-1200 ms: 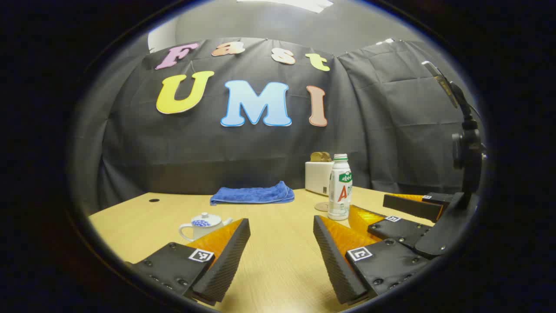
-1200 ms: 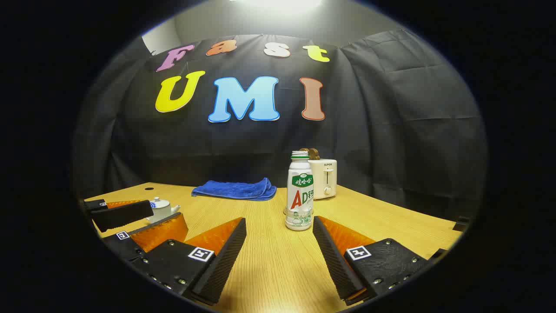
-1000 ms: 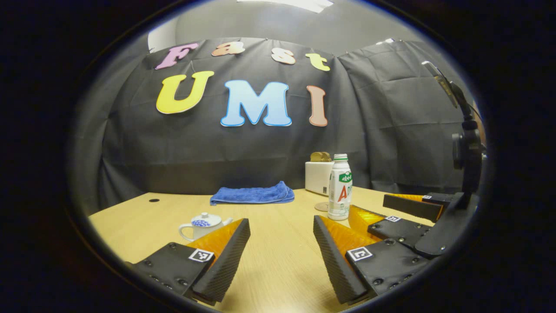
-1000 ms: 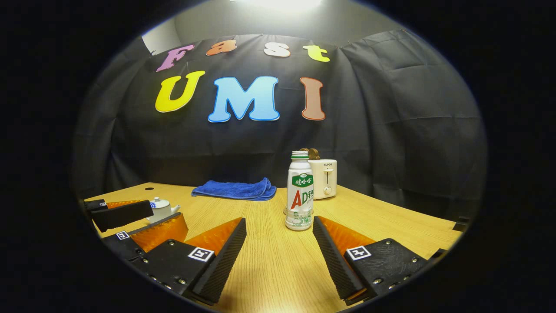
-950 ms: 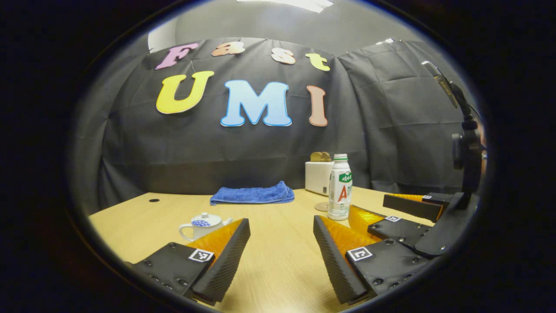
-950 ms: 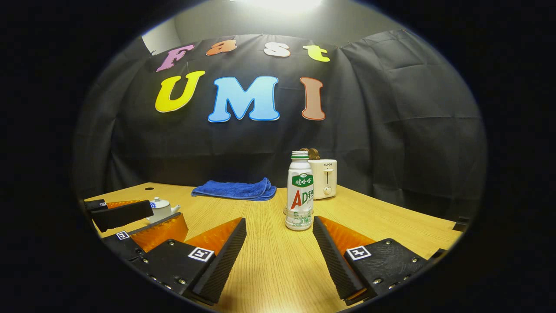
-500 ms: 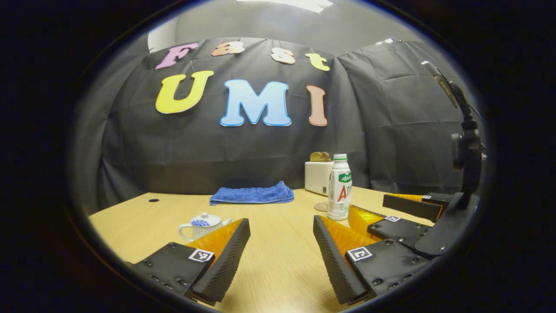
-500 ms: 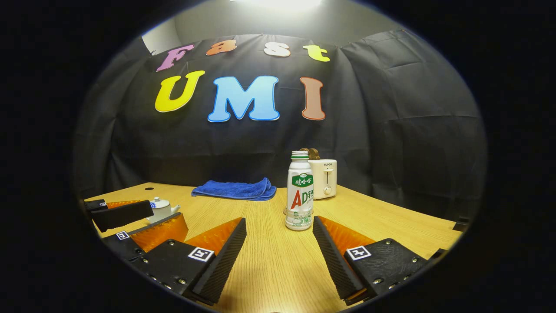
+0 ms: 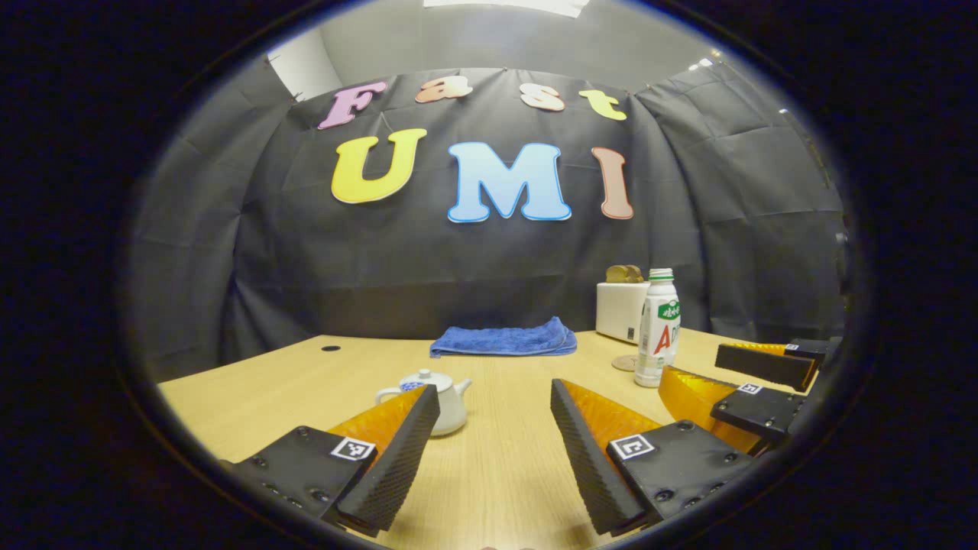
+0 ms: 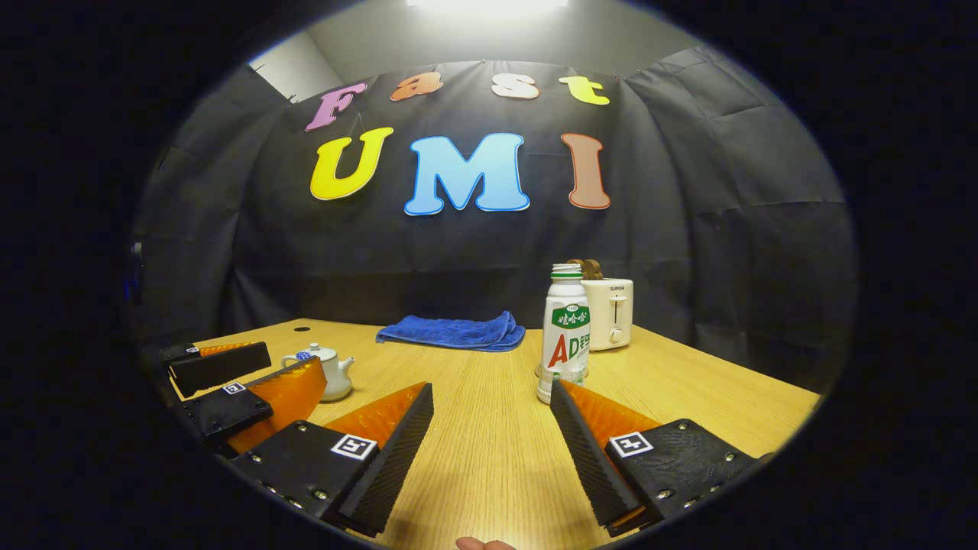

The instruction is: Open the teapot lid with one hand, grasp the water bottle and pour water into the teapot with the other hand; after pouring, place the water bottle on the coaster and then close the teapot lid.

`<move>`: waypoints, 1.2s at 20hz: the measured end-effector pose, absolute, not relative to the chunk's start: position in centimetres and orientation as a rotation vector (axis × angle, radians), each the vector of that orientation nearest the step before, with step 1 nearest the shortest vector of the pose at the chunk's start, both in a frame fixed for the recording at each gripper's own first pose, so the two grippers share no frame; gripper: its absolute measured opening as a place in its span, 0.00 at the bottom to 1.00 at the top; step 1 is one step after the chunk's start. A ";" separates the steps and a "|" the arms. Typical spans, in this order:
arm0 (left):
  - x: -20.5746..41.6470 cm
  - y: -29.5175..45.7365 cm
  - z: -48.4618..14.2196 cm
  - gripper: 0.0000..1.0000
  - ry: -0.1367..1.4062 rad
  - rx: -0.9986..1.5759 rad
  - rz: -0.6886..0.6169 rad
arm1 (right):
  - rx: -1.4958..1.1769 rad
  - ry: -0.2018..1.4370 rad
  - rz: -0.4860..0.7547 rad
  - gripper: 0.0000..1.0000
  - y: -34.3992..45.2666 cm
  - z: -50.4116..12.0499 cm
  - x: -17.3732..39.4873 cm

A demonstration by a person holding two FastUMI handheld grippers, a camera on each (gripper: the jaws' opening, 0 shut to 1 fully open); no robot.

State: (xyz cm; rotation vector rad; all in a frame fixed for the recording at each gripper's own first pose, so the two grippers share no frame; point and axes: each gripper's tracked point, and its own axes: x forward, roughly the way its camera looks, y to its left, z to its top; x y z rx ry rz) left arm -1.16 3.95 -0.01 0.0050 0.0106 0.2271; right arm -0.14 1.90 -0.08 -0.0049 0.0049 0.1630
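Two grippers, both spread wide, nothing between fingers of either. Left gripper (image 9: 495,451) sits low over wooden table (image 9: 497,489), jaws well apart; teapot (image 9: 435,397) stands just beyond its left finger (image 9: 397,451), partly hidden by it, lid (image 9: 425,379) on, spout pointing to the right of the left gripper view. No contact w/ teapot that I can make out.

Right gripper (image 10: 493,447) also low over table (image 10: 489,473), jaws equally wide apart. Water bottle (image 10: 564,332) upright just past tip of its right finger (image 10: 588,458), base close to fingertip; touching or not, can't tell. Bottle is white w/ green cap and printed label.

In left gripper view, right gripper (image 9: 752,382) shows at right edge, bottle (image 9: 657,328) just behind it. Coaster (image 9: 625,363), small round disc, lies on table just beside bottle's base, on the side toward the teapot; bottle not on it. In right gripper view, left gripper (image 10: 244,386) shows at left edge, teapot (image 10: 327,372) just behind its near finger.

Farther back: blue towel (image 10: 454,332) folded near the booth wall, mid-table. White toaster (image 10: 609,313) behind bottle, brown slices sticking out of the top. Small dark hole (image 9: 331,348) in tabletop at far left. Bit of a fingertip (image 10: 483,544) at bottom edge of right gripper view.
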 end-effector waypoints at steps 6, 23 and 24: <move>-0.8 3.3 0.0 1.00 0.005 0.001 0.175 | -0.005 -0.002 0.198 0.95 2.4 0.0 -0.1; 2.7 10.9 2.1 0.99 -0.033 -0.025 0.252 | 0.042 -0.004 0.240 0.95 2.0 1.5 0.7; 3.3 11.6 2.2 0.99 -0.028 -0.017 0.262 | 0.039 -0.003 0.243 0.95 2.0 1.5 0.8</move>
